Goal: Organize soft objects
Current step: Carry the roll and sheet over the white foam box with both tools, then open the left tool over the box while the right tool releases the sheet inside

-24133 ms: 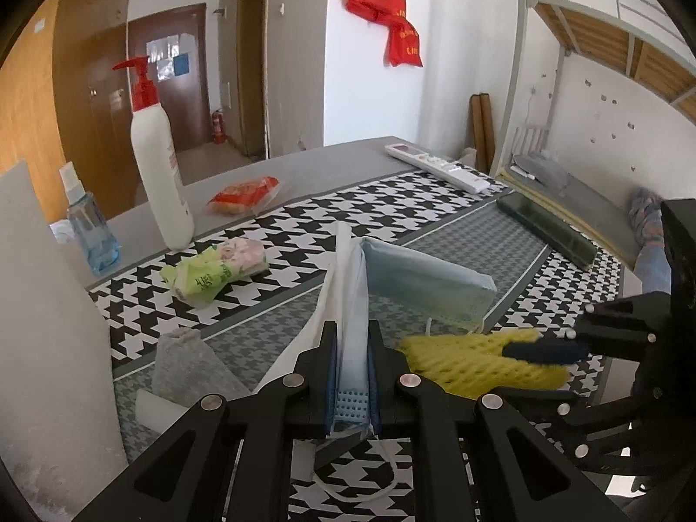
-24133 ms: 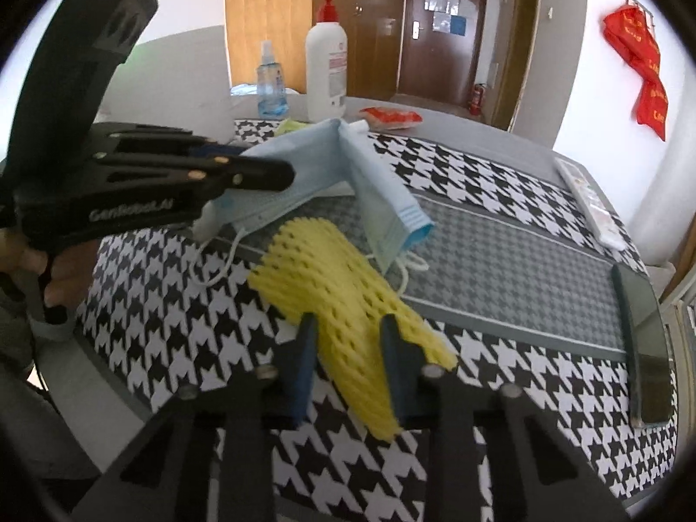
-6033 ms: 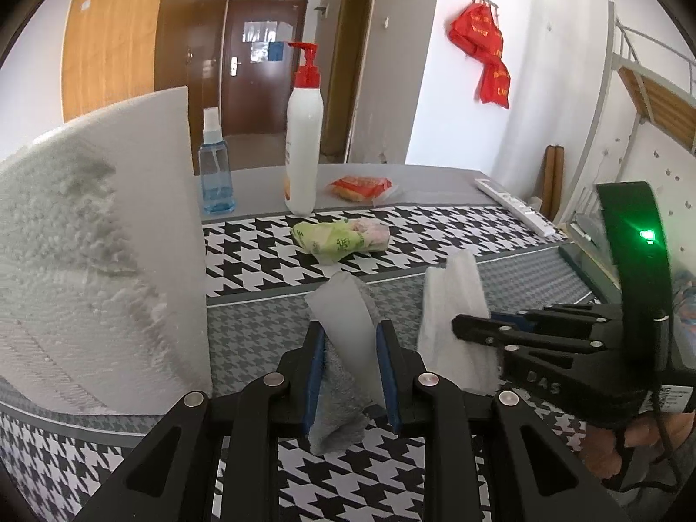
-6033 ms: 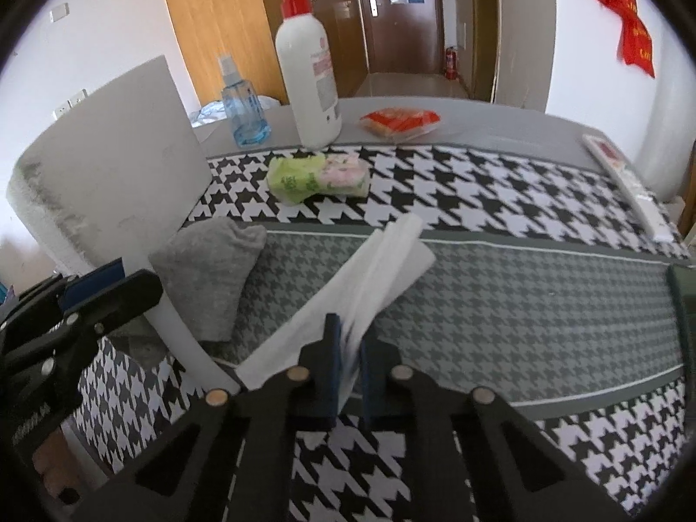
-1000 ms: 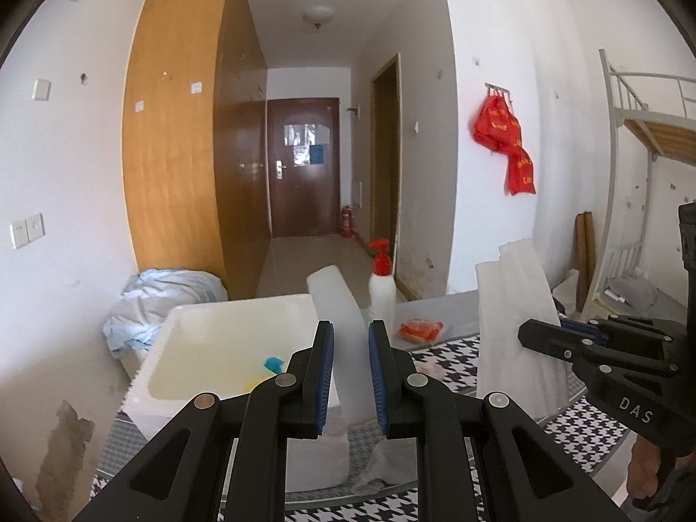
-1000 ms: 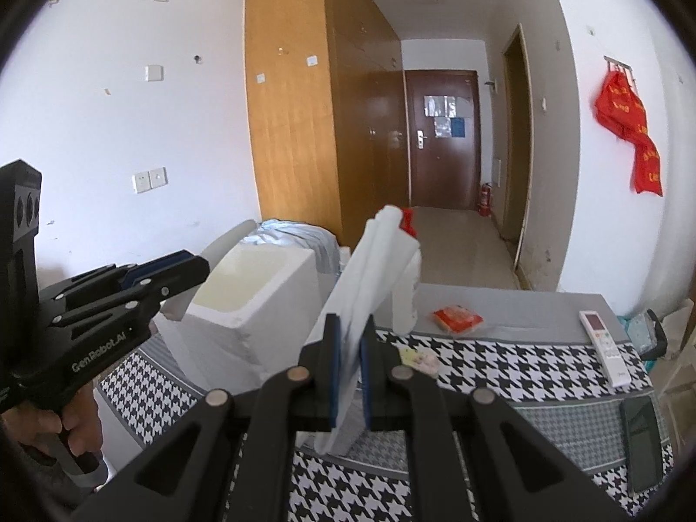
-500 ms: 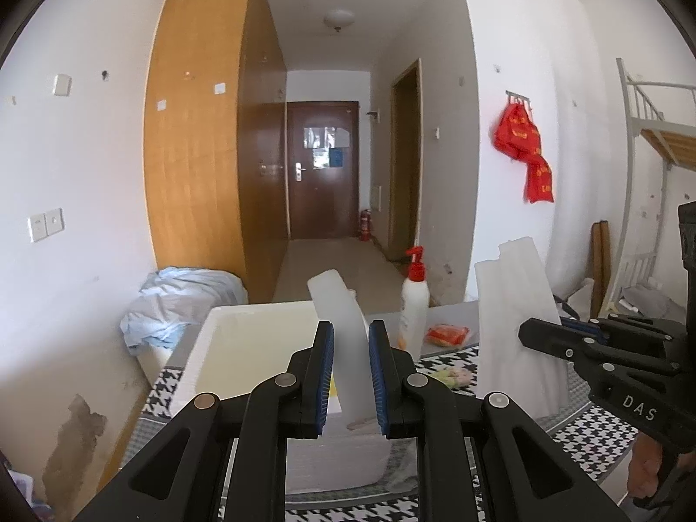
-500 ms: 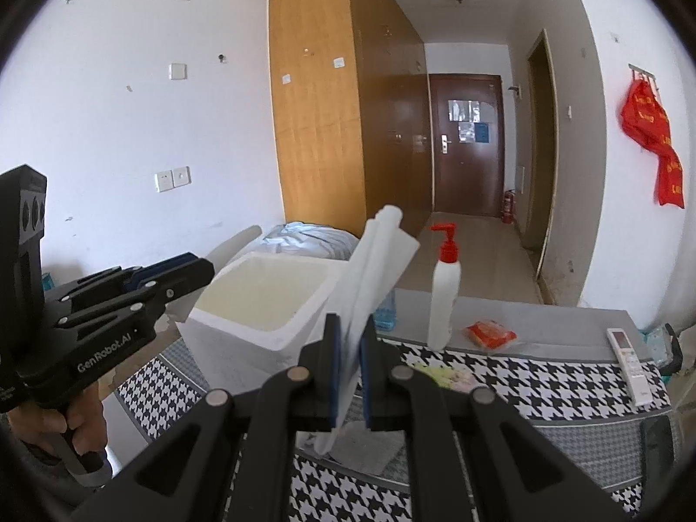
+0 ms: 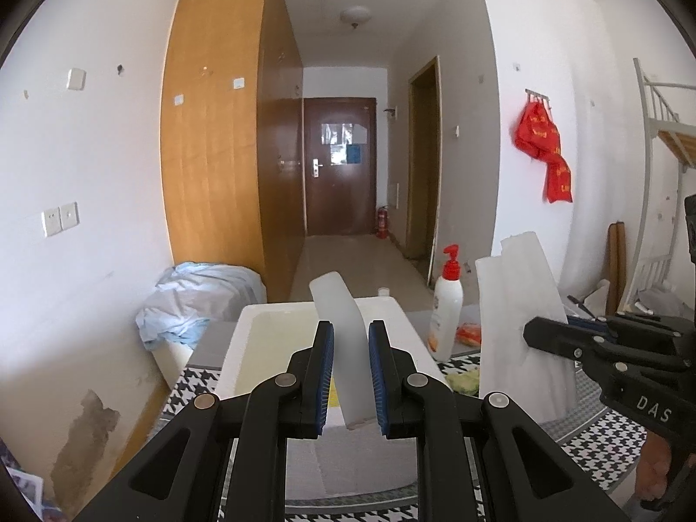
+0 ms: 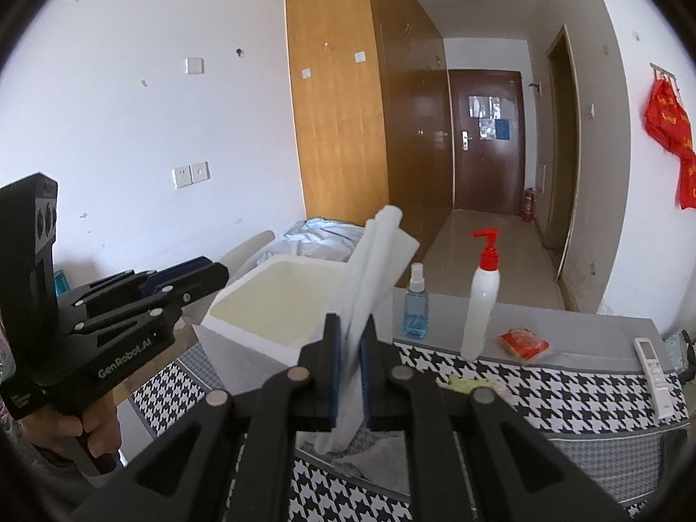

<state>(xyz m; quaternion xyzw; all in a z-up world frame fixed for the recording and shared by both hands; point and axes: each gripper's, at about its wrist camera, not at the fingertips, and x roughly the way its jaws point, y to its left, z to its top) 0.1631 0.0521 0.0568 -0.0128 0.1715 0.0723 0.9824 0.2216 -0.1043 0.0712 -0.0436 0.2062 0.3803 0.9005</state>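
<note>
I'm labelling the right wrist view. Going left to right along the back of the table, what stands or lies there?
Foam box → blue spray bottle → white pump bottle → red snack packet → white remote.

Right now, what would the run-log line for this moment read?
left gripper: shut on foam strip | right gripper: shut on foam sheet | both raised by foam box | nothing released
</note>
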